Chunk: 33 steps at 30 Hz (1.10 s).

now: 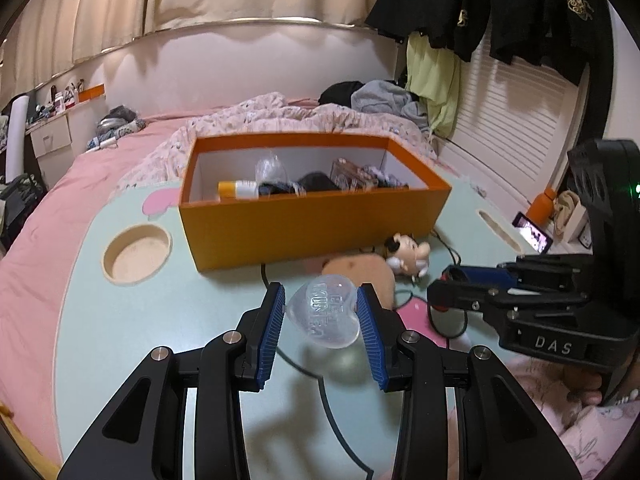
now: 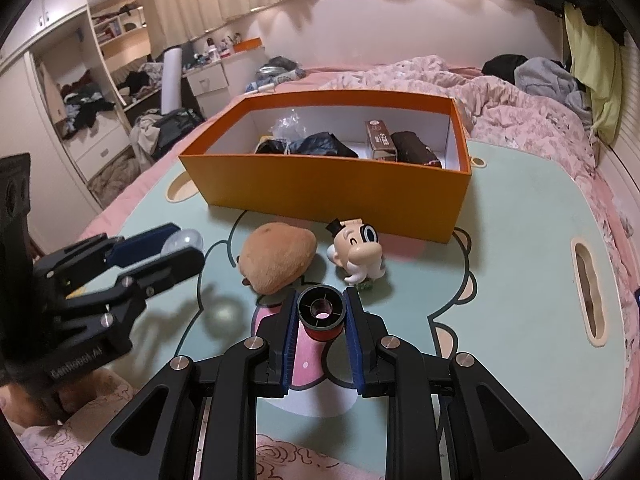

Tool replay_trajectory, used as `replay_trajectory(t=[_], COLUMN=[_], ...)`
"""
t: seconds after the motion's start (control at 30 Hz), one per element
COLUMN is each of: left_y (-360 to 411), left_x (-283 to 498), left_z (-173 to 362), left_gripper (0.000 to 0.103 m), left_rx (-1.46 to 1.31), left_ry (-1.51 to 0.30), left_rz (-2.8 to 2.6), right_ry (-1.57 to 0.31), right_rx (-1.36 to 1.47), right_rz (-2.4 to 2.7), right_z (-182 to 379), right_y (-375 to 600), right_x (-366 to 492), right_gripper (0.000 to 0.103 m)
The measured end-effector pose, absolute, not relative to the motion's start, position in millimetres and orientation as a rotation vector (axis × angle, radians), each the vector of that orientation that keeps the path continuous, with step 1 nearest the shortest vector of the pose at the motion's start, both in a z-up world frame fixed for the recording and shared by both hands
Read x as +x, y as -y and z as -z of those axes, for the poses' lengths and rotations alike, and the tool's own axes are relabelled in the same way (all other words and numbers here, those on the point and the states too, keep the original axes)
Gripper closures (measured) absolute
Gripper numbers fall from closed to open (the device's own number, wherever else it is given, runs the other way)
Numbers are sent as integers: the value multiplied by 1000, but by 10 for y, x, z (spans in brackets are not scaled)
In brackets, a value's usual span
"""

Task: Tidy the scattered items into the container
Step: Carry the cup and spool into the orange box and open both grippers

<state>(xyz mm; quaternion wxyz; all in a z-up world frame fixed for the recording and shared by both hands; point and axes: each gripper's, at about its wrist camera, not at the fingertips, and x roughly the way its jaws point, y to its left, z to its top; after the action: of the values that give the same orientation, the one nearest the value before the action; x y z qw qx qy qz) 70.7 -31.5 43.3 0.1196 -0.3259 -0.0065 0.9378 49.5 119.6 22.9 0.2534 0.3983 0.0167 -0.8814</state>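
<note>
Inside orange box [image 2: 332,184]: dark cloth [image 2: 320,146], brown carton [image 2: 380,140], yellow-capped tube [image 1: 238,189].

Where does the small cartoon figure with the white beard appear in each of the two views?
Left wrist view: the cartoon figure lies right of centre, on the table just in front of the orange box.
Right wrist view: it stands near the centre, beside the brown plush toy.
Shared landmark: the orange box.
</note>
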Motion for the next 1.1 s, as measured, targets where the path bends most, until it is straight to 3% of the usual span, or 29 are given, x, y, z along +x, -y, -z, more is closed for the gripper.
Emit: replay_trajectory(t=[0.67,1.1], left_y=[435,424], left_x=[90,-646], left_z=[-1003,-663], left_gripper=[64,64], left_rx=[-815,-1019], left_ry=[24,241], left_rz=[-2708,-2602], right_ry=[95,151], right_rx=[959,1032], right_rz=[2460,2445], right_z=[-738,-722], right_y=[-1314,-1309], right_x=[-29,-741], right_gripper=[81,81])
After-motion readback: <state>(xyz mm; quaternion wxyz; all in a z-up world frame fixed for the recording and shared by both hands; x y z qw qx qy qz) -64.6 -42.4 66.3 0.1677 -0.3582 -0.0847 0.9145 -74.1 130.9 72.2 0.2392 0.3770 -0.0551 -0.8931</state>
